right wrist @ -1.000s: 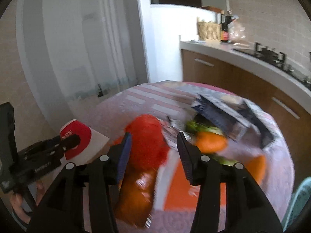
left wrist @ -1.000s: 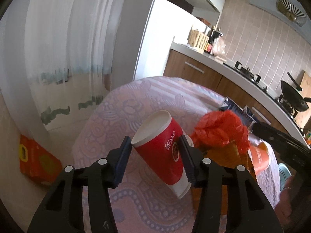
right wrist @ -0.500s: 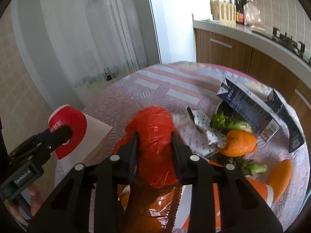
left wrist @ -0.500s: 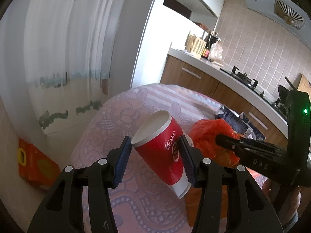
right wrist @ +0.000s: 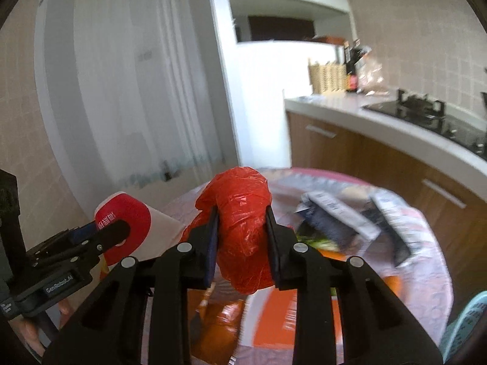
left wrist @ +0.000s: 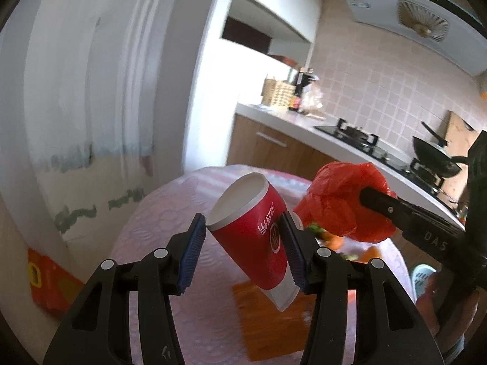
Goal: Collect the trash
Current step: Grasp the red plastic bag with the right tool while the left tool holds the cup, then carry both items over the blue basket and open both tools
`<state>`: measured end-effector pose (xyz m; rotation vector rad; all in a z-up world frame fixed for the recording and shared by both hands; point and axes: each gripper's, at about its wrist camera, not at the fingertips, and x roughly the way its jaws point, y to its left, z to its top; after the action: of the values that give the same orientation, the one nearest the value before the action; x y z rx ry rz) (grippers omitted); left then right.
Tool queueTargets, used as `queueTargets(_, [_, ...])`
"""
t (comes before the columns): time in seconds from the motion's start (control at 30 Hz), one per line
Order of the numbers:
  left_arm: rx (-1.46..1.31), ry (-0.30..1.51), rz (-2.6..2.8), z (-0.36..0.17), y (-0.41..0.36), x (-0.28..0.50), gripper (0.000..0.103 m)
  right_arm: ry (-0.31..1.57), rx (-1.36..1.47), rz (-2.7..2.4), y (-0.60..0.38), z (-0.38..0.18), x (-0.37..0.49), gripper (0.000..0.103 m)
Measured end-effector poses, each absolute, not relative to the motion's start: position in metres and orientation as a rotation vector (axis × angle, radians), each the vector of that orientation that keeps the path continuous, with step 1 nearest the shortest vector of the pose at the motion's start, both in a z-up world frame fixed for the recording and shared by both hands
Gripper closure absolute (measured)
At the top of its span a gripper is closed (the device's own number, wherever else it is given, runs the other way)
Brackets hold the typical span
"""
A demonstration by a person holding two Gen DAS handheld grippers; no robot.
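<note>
My left gripper (left wrist: pixel 243 243) is shut on a red and white paper cup (left wrist: pixel 255 231) and holds it tilted above the round table; the cup also shows at the left of the right wrist view (right wrist: pixel 127 225). My right gripper (right wrist: pixel 242 237) is shut on a crumpled red plastic bag (right wrist: pixel 240 213) and holds it lifted above the table. In the left wrist view the bag (left wrist: pixel 338 203) hangs to the right of the cup, pinched by the right gripper's fingers (left wrist: pixel 392 210).
The round table has a pink patterned cloth (right wrist: pixel 426 231). On it lie dark cartons (right wrist: pixel 341 219), broccoli and orange pieces (right wrist: pixel 319 243) and orange packaging (right wrist: pixel 277 319). A kitchen counter with a stove (right wrist: pixel 420 112) runs at the right. A red box (left wrist: pixel 45 286) lies on the floor.
My right gripper shut on the red bag and lifted it off the table. My left gripper rose with the cup still in it.
</note>
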<state>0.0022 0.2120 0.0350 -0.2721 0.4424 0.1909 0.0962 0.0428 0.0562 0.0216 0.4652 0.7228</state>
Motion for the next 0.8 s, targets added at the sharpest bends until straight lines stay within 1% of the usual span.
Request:
queueTargets(0.2, [-0.216, 0.427, 0.086, 0.05, 0.156, 0.017, 0.055, 0.399, 0.046, 0.614, -0.022, 0.068, 0.074, 0.078])
queueTargets(0.43, [-0.127, 0.426, -0.042, 0.057, 0.074, 0.036, 0.055, 0.36, 0.122, 0.417, -0.115, 0.064, 0.06, 0.078])
queueTargets(0.63, [-0.092, 0.473, -0.215, 0.046, -0.006, 0.059, 0.055, 0.401, 0.17, 0.216, -0.203, 0.034, 0.056, 0.078])
queueTargets(0.8, [-0.091, 0.57, -0.375, 0.017, -0.073, 0.083, 0.055, 0.487, 0.23, 0.059, -0.272, -0.007, 0.057, 0.078])
